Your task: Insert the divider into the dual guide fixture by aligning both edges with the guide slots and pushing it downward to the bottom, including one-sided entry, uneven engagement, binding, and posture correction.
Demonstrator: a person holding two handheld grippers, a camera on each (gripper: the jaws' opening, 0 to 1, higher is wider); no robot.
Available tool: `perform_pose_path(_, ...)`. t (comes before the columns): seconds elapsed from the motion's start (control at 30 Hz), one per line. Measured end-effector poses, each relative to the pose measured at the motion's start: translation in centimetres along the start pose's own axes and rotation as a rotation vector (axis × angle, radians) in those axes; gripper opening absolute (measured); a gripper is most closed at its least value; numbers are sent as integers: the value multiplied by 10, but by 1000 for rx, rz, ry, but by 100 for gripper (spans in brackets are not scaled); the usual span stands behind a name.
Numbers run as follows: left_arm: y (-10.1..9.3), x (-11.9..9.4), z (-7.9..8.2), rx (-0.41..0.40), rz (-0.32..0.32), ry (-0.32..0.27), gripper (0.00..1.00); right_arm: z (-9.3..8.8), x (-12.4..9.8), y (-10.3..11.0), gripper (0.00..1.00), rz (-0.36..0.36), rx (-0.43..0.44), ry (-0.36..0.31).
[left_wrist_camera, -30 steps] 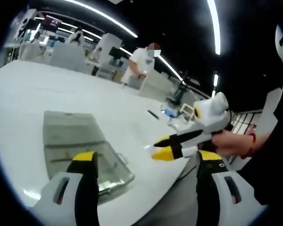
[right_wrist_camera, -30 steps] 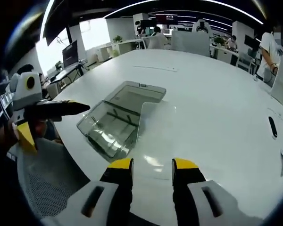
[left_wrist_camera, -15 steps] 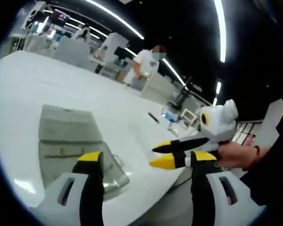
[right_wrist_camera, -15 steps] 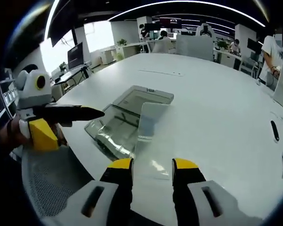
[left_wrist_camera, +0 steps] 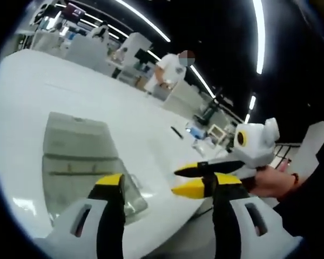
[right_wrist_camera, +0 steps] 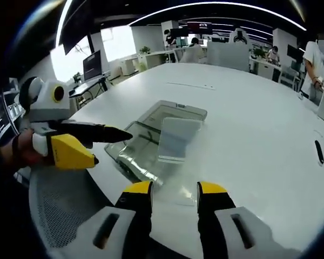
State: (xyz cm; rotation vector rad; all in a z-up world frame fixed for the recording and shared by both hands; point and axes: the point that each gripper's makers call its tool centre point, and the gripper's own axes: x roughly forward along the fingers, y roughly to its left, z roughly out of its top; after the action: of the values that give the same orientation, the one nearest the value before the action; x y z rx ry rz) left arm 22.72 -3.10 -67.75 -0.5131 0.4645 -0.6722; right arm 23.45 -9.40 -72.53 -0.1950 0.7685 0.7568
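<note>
I judge the job barely begun: the clear rectangular plastic divider (right_wrist_camera: pixel 175 139) lies flat on the white table (right_wrist_camera: pixel 248 113) against the transparent open-topped guide fixture (right_wrist_camera: pixel 146 143), while my left gripper (left_wrist_camera: pixel 167 183) and right gripper (right_wrist_camera: pixel 174 189) hover spread and empty.

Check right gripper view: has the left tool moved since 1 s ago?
Yes. The left tool has come in from the view's left edge toward the clear fixture; its dark tip now overlaps the fixture's near corner, where before it stopped short of it.
</note>
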Motion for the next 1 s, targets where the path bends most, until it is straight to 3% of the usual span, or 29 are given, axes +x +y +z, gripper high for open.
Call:
perform_pose_path(0.1,-1,1,2,-24,-12,1,52,1,-1,3,28,8,-6,-3)
perform_pose_path(0.4,3,1,4,-27,-3,-5,51,1,-5,10,28,29,-5,-5)
perform_pose_path(1.0,8,0,8,-78,1,-30,35,13,-4,31,28,97,-27,-33)
